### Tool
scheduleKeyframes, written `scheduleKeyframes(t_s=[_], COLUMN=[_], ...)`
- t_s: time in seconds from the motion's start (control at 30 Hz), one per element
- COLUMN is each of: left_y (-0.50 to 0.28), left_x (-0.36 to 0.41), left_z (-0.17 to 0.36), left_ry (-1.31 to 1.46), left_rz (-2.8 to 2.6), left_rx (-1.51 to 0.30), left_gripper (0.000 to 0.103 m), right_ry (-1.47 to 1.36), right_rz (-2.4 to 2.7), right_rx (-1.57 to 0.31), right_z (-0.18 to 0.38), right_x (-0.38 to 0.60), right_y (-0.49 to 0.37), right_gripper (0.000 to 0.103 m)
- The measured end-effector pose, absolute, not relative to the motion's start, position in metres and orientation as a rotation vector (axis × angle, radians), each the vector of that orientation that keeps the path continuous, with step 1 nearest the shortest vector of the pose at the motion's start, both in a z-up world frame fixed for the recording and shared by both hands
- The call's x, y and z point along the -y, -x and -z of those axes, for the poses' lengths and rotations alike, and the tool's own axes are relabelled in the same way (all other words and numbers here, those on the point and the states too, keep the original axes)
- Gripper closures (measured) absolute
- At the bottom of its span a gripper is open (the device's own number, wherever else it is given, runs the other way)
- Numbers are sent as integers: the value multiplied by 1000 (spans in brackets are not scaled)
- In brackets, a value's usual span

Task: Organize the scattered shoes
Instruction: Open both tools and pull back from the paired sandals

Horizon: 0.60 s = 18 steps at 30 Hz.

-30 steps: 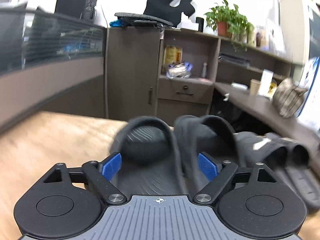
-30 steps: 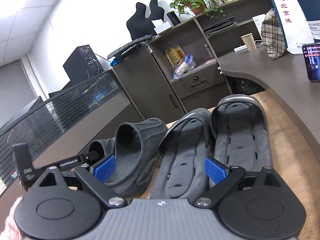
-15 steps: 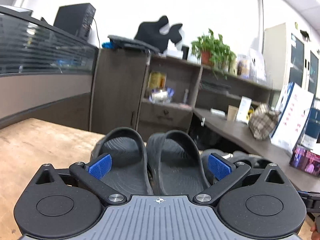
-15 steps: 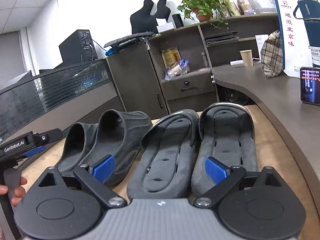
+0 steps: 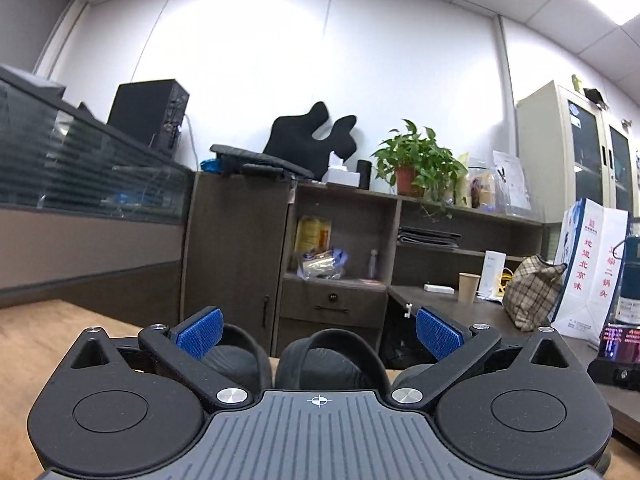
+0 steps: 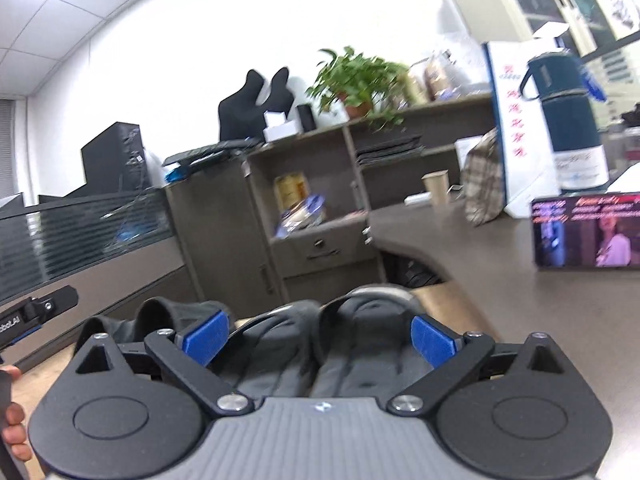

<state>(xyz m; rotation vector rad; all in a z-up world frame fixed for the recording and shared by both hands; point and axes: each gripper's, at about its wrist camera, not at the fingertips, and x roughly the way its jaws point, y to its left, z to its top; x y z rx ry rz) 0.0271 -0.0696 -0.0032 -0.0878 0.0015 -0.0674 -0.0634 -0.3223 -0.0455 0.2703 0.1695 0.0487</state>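
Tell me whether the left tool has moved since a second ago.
Yes. The left tool has tipped upward: against the brown cabinet, the dark slippers have sunk low in its view, with more ceiling showing.

I see matt, ribbed rubbery slippers (image 5: 332, 364) on a pale wood-grain tabletop (image 5: 36, 344), beside a plaid cloth bag (image 5: 532, 292).

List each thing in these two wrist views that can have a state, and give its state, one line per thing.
left tool: open, holding nothing
right tool: open, holding nothing
ribbed slides: side by side, upright
flat slides: side by side, upright
phone: screen lit
cabinet door: closed
drawer: closed
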Motion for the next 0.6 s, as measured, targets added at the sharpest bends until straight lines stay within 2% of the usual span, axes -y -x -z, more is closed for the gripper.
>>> scheduleKeyframes(t_s=[0.6], left_y=[-17], left_x=[90], left_z=[20], left_ry=[-21], left_rz=[-121], left_rx=[59], left_gripper=[0], right_ry=[-36], right_rz=[23], right_rx=[-62], right_z=[54], right_x=[300], right_y=[64], right_gripper=[0])
